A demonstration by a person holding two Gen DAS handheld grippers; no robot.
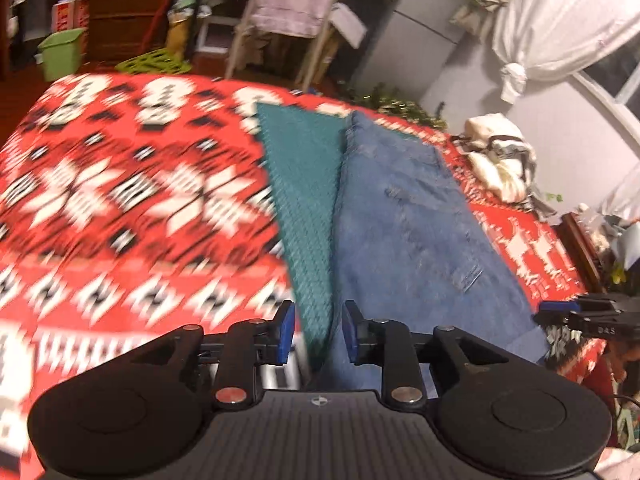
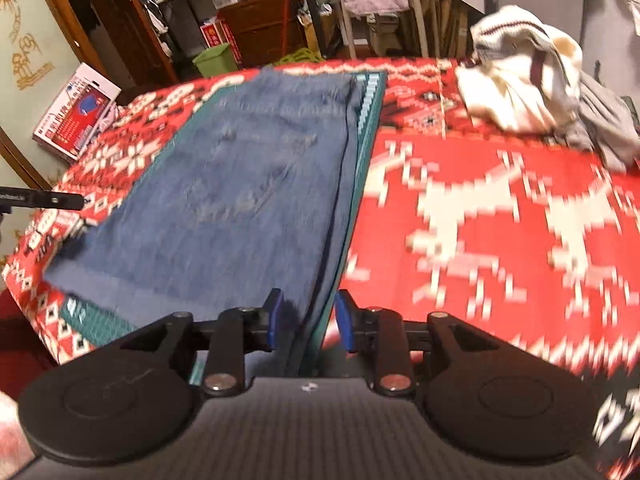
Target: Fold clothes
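Lying flat on a teal mat [image 1: 298, 168] on the bed [image 1: 120, 184], the jeans [image 1: 404, 216] are reaching between both grippers' parted jaws: left gripper [image 1: 319, 330] and right gripper [image 2: 306, 320] are straddling near corners, not clamping.

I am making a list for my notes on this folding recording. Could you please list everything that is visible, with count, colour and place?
jeans: one, blue, lying flat on the teal cloth
teal cloth: one, teal, spread under the jeans on the blanket
blanket: one, red with white and black pattern, covering the bed
pile of clothes: one, cream and grey, at the far right of the bed
bin: one, green, on the floor beyond the bed
curtain: one, white, knotted, by the window
box: one, white and red, against the left wall
left hand-held gripper: one, black with blue pads, open, at the jeans' near edge
right hand-held gripper: one, black with blue pads, open, at the jeans' near right edge
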